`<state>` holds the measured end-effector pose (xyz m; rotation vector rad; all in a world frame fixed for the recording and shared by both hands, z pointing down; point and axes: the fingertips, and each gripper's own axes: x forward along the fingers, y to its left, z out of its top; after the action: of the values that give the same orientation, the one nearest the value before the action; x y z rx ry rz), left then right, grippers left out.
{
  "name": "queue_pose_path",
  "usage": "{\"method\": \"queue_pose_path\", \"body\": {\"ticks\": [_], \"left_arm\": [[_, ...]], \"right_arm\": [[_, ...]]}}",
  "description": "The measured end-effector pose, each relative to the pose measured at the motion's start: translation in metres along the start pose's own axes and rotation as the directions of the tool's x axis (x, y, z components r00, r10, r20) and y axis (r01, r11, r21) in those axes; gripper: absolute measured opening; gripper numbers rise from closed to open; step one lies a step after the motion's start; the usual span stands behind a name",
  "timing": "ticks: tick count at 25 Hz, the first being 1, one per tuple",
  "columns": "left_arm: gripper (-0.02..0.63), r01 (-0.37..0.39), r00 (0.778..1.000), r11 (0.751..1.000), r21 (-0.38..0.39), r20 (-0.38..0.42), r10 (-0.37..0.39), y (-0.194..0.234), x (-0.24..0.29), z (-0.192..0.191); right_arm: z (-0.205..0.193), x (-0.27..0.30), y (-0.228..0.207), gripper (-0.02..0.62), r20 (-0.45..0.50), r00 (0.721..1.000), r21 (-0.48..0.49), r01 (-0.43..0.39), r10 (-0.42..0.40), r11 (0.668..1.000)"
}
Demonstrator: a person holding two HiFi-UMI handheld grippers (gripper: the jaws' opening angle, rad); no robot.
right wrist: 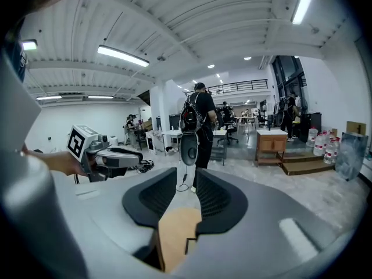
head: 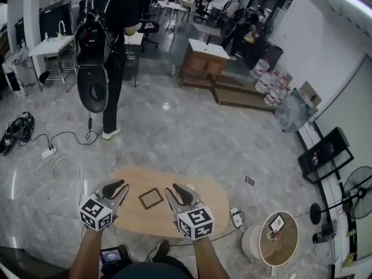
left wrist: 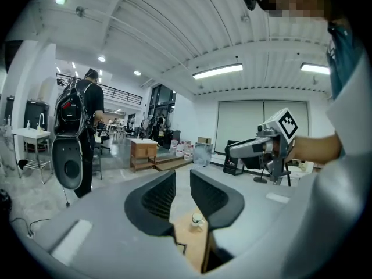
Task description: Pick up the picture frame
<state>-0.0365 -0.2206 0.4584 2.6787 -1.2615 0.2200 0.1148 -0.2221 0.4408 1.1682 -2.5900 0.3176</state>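
A small dark picture frame lies flat on the oval wooden table, between my two grippers. My left gripper hovers just left of it, jaws slightly apart with nothing between them. Just right of the frame my right gripper is held the same way, also empty. In the left gripper view, the left gripper looks over a corner of the frame and a white mug. Below the right gripper in the right gripper view, a frame corner shows.
The white mug stands at the table's far edge. A round side table and a power strip are at the right. A person with a backpack stands beyond, with cables on the floor.
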Motion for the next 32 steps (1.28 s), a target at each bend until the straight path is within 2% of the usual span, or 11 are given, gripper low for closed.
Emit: {"method": "queue_pose_path", "body": {"ticks": [8,14,19,23,32], "left_arm": [[0.077,-0.115,0.990,0.991,-0.073,-0.087,0.109,-0.010,0.048,-0.044],[0.077,-0.197,0.970,0.964,-0.181,-0.178,0.165,0.011,0.072,-0.113],[0.077,-0.257,0.950,0.907,-0.334,-0.259,0.174,0.049,0.094,-0.199],[0.083,-0.294,0.929,0.857,-0.422,-0.338,0.152,0.069,0.112,-0.275],[0.087,-0.355,0.885,0.773,-0.527,-0.456,0.096,0.089,0.162,-0.422]], "right_arm": [[-0.037,0.026,-0.050,0.087,-0.066,0.988,0.030,-0.137,0.138,0.990],[-0.085,0.069,-0.071,0.089,-0.153,0.969,0.080,-0.184,0.195,0.980],[-0.138,0.126,-0.088,0.094,-0.240,0.951,0.131,-0.168,0.196,0.977],[-0.201,0.167,-0.097,0.097,-0.338,0.922,0.185,-0.133,0.190,0.974],[-0.360,0.246,-0.125,0.098,-0.514,0.835,0.263,-0.064,0.196,0.963]]}}
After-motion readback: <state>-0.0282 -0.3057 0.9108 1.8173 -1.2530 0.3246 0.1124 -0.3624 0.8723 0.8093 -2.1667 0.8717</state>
